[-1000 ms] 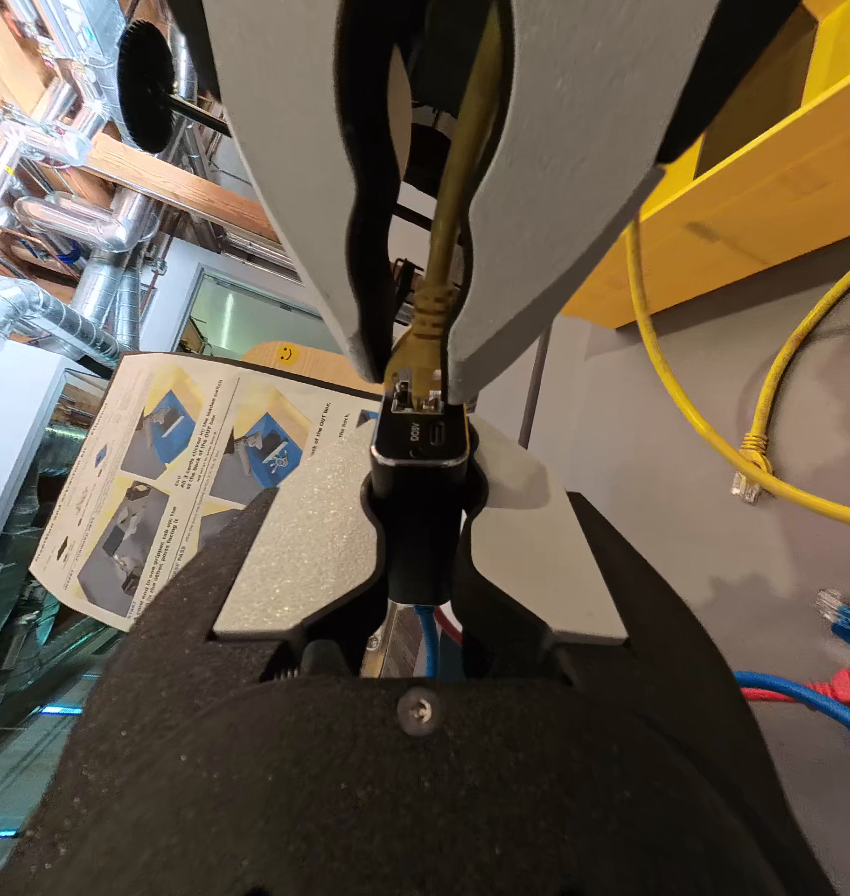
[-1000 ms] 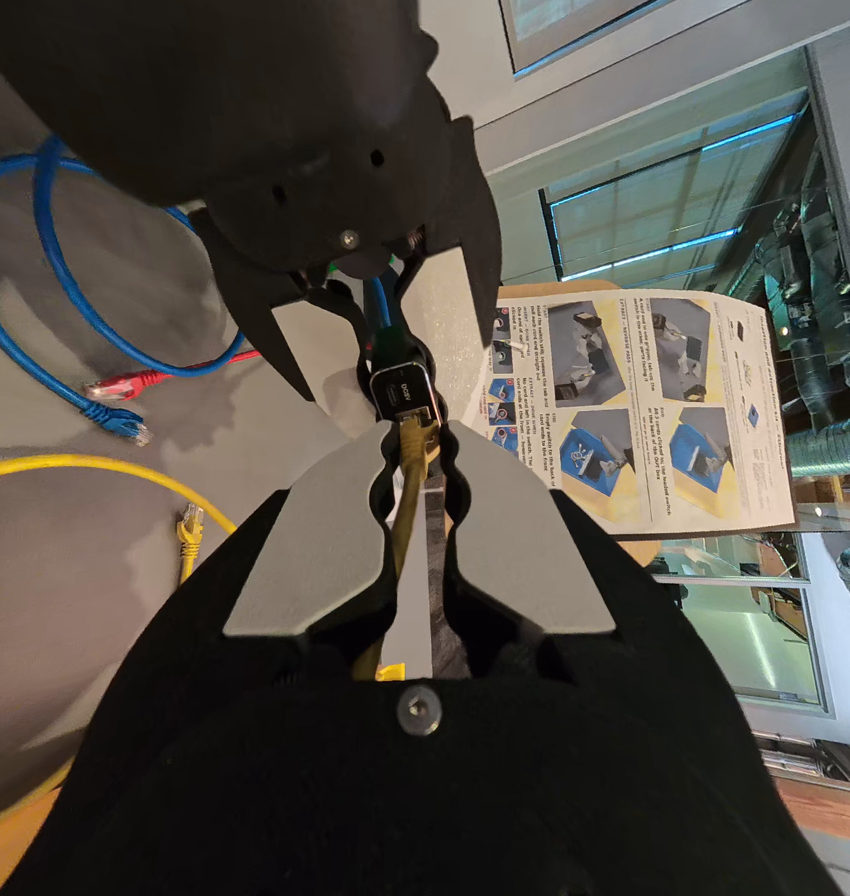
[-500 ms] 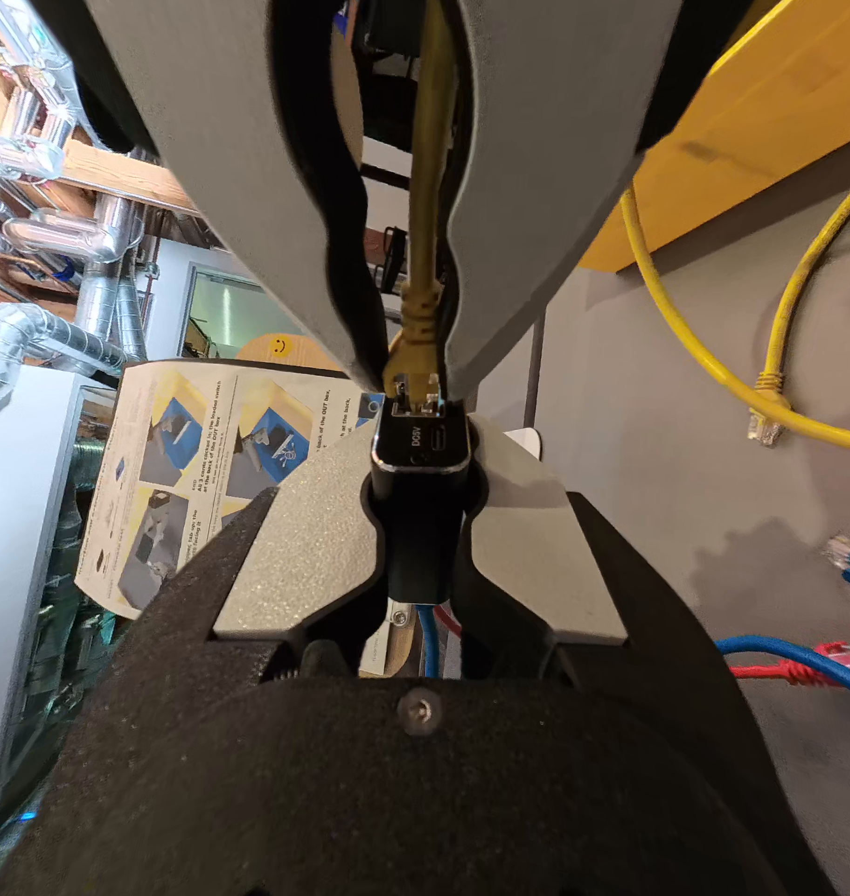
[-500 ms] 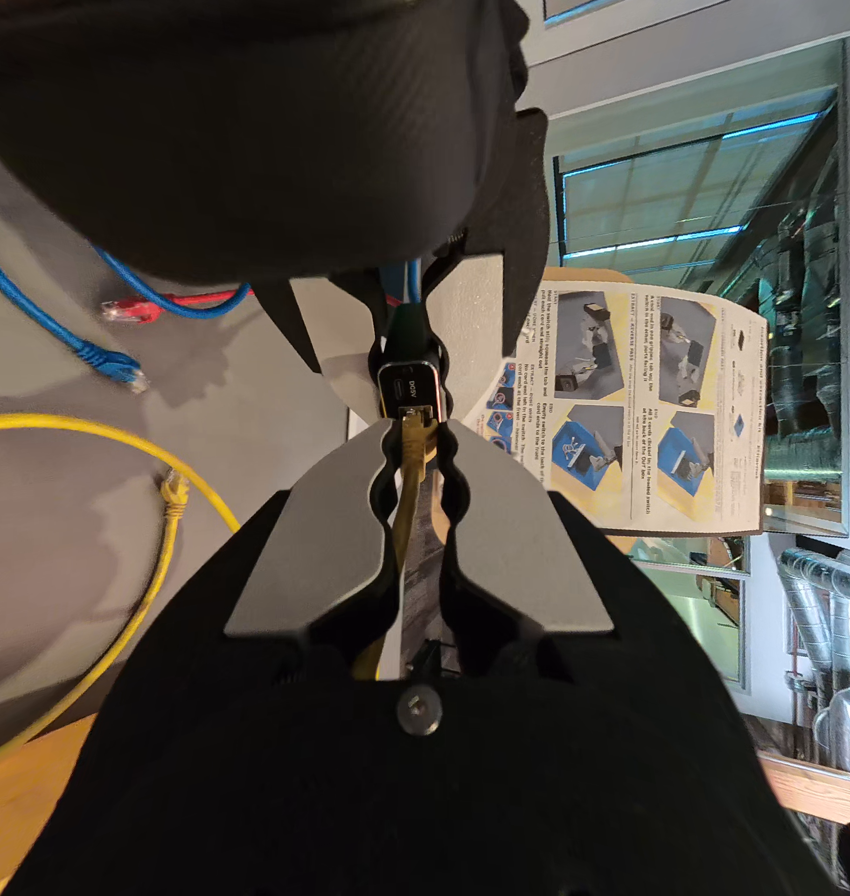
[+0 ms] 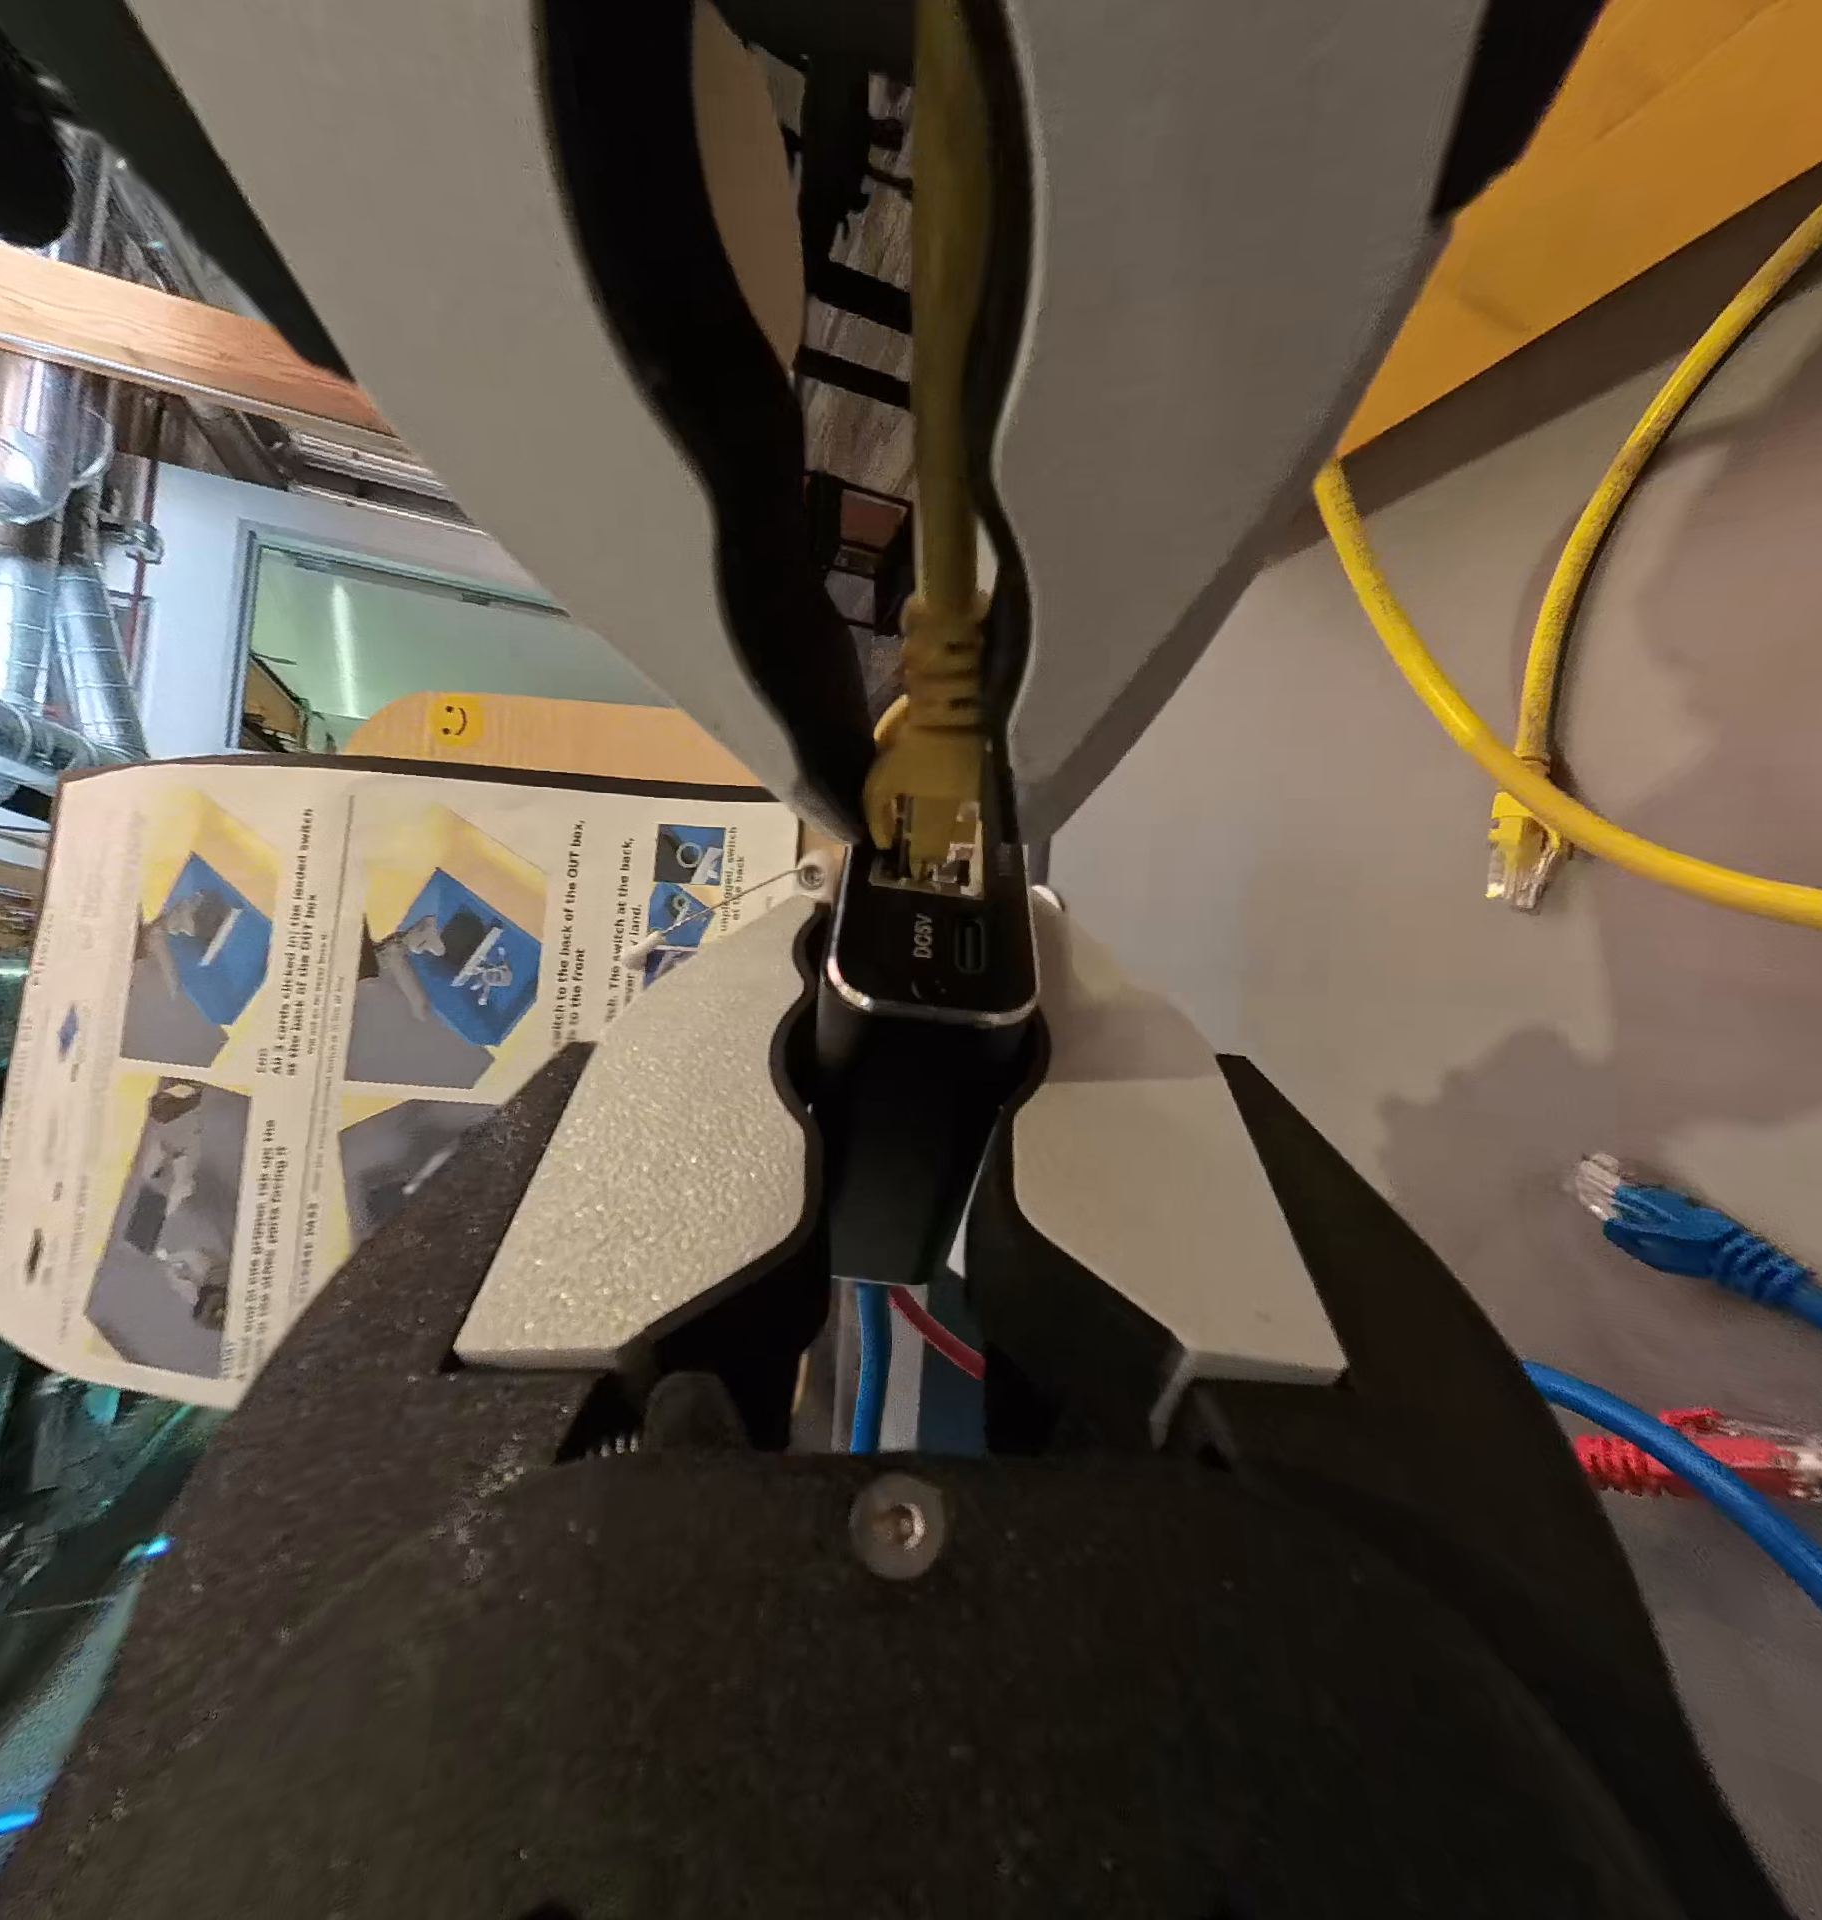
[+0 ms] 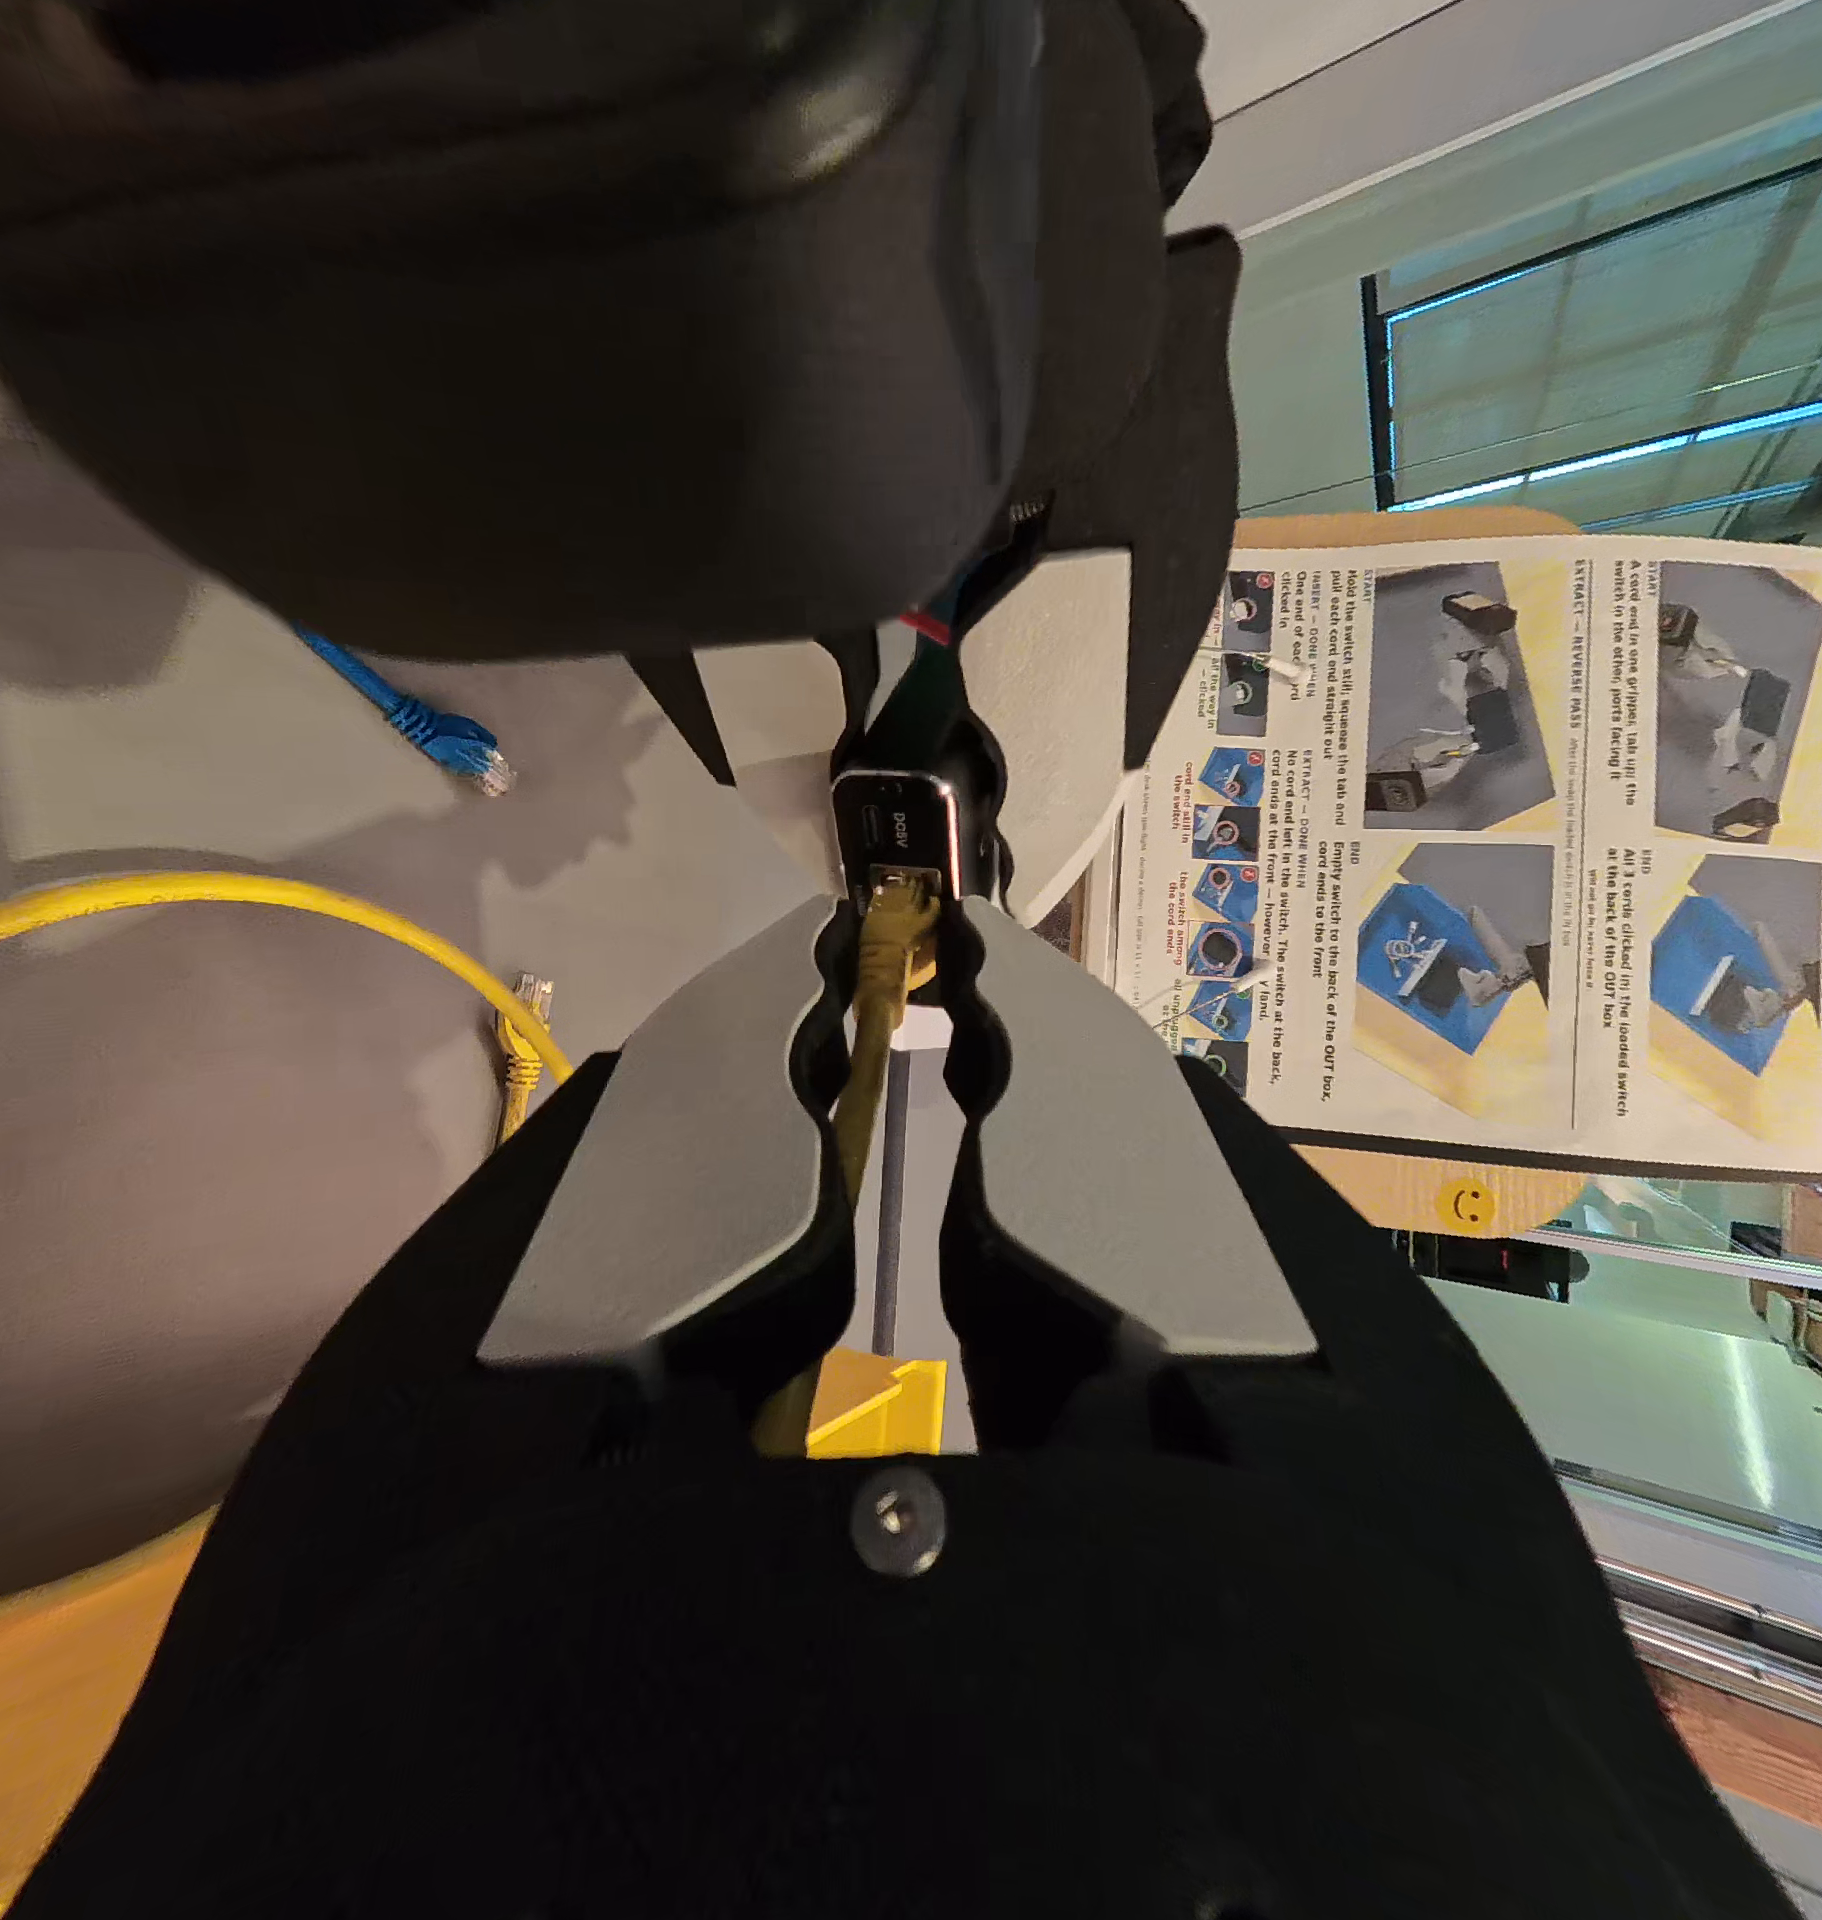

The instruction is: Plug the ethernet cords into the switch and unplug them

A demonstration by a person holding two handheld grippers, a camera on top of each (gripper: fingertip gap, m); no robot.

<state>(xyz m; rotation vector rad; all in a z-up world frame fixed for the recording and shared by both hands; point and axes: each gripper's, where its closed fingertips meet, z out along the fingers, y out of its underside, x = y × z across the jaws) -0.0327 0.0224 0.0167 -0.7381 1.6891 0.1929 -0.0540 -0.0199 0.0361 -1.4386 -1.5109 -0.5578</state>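
Paper first: at the left of the left wrist view an instruction sheet (image 5: 294, 1039) stands propped against a wooden board with a smiley sticker (image 5: 457, 717). Centre frame, the left gripper (image 5: 922, 977) is clamped on the black switch (image 5: 928, 1039), both pads pressed to its sides, port end facing away from the camera. From the top of the frame the right gripper (image 5: 933, 821) meets it head-on, its tongs squeezed on the yellow cord's plug (image 5: 933, 769), which sits at the mouth of the switch's port; whether it is fully seated is hard to tell. A blue cord (image 5: 871, 1361) and a red one trail out of the switch's near end. Over on the right, a loose yellow plug (image 5: 1520, 852) lies on the grey table (image 5: 1302, 727), with a blue plug (image 5: 1676, 1236) and a red plug (image 5: 1717, 1455) lower down.
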